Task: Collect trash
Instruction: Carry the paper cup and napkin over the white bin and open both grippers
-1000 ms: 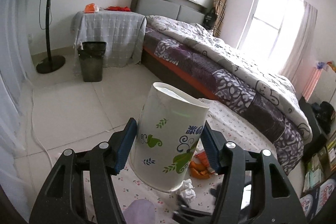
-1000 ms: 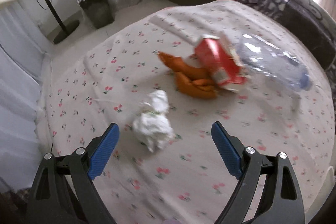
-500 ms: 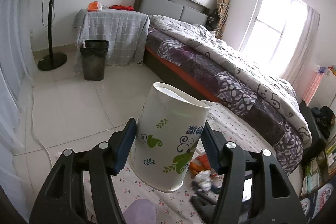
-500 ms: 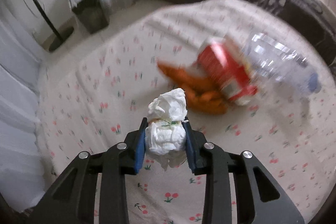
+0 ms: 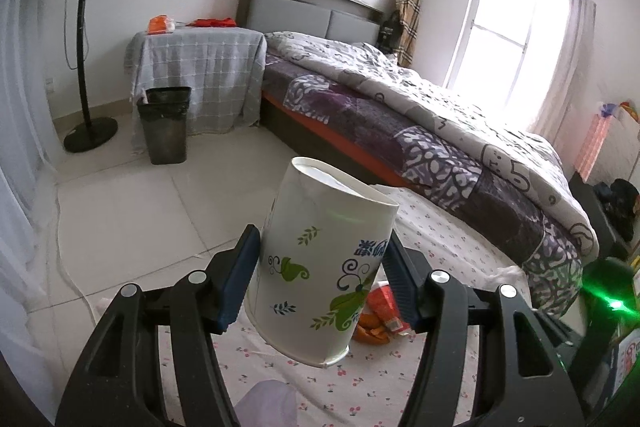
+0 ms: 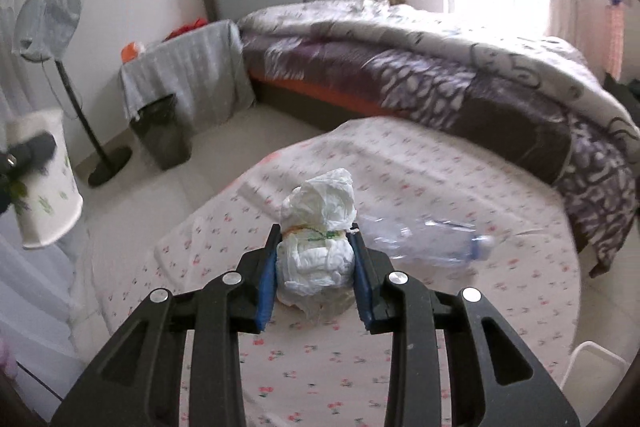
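My left gripper [image 5: 320, 267] is shut on a white paper cup with green leaf prints [image 5: 320, 267], held tilted above the round table; the cup also shows at the left edge of the right wrist view [image 6: 44, 187]. My right gripper [image 6: 316, 267] is shut on a crumpled white tissue wad [image 6: 318, 223], lifted above the cherry-print tablecloth [image 6: 400, 327]. A clear plastic bottle [image 6: 432, 239] lies on the table just right of the wad. A red carton [image 5: 386, 307] and orange peels [image 5: 370, 333] lie on the table behind the cup.
A black trash bin [image 5: 165, 125] stands on the tiled floor by a cloth-covered side table [image 5: 196, 67]. A standing fan [image 5: 86, 27] is at the left. A bed with a purple quilt [image 5: 440, 131] fills the right.
My right gripper closed on the tissue wad and lifted it off the table, its view tilting up toward the room. My left gripper kept holding the cup and rose slightly.
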